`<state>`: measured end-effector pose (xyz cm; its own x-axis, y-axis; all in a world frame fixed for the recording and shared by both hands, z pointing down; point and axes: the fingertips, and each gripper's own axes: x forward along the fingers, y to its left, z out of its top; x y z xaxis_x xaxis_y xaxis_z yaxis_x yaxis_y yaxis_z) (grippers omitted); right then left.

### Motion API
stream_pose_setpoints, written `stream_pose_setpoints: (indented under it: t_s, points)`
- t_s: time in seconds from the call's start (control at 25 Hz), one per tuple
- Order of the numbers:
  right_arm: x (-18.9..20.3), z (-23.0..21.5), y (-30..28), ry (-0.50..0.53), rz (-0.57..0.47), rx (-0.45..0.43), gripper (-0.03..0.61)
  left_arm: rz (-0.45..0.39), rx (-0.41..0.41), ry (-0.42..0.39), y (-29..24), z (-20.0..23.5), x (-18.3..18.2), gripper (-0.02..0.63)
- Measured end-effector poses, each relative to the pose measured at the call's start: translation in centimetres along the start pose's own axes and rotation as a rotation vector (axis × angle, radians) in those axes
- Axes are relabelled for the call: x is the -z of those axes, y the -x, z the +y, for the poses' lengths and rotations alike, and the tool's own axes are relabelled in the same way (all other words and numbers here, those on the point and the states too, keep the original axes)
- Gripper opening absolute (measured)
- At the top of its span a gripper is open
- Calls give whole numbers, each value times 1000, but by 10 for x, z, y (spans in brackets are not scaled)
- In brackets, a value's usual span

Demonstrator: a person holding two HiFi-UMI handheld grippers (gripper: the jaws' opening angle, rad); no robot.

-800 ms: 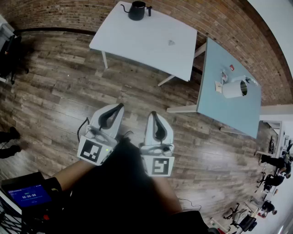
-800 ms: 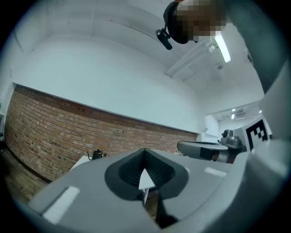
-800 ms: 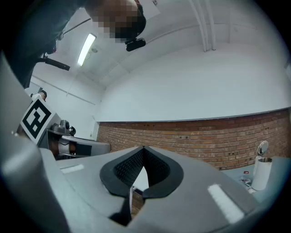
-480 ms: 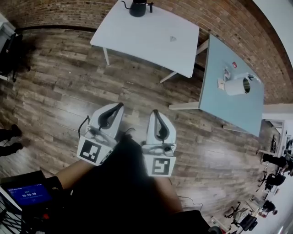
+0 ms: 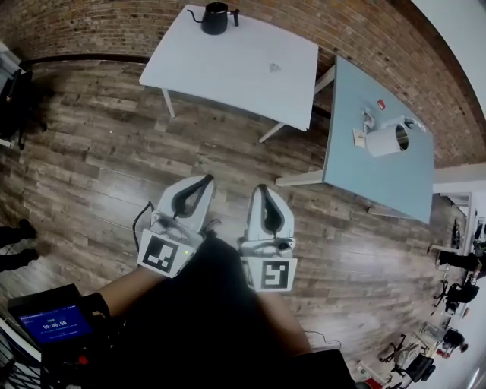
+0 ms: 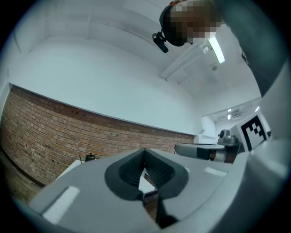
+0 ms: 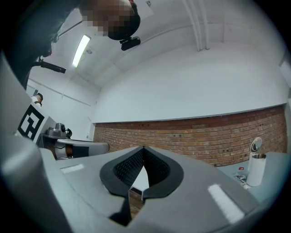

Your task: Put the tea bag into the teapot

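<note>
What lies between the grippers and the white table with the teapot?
Only wooden floor, per the head view: left gripper and right gripper hover short of the white table bearing the teapot.

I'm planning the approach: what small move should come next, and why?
Probably step toward the white table: the left claw and right claw are shut and empty over the wooden floor, while what looks like the tea bag and the teapot sit far ahead on it.

Floor (image 5: 91, 152) of worn wood planks; wall (image 5: 364, 38) rough brick; table (image 5: 228, 68) smooth, matt white; teapot (image 5: 215, 18) dark, faintly glossy
</note>
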<state>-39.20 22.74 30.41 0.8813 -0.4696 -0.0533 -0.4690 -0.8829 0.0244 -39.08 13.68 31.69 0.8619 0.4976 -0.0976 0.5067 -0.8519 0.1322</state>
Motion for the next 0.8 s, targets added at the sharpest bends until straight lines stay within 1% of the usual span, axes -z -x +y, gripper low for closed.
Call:
stream_pose_setpoints:
  t_s: [0.12, 0.32, 0.44, 0.56, 0.6, 0.64, 0.8]
  points:
    - [9, -15, 0, 19, 17, 11, 2, -1, -11, -4, -7, -1, 3, 0]
    - [19, -42, -19, -1, 25, 23, 3, 0, -42, -40, -29, 14, 4, 0]
    - [31, -60, -35, -7, 32, 35, 3, -27, -37, -93, -46, 25, 6, 0]
    - [50, -77, -44, -23, 41, 19, 6, -54, -22, -152, -67, 21, 19, 0]
    - [57, -80, -45, -32, 48, 7, 31, -51, -22, -159, -73, 19, 25, 0]
    - [62, -82, -47, -39, 54, -5, 56, -47, -23, -158, -78, 18, 30, 0]
    - [65, -85, -50, -44, 59, -22, 60, -47, -39, -120, -85, 15, 36, 0]
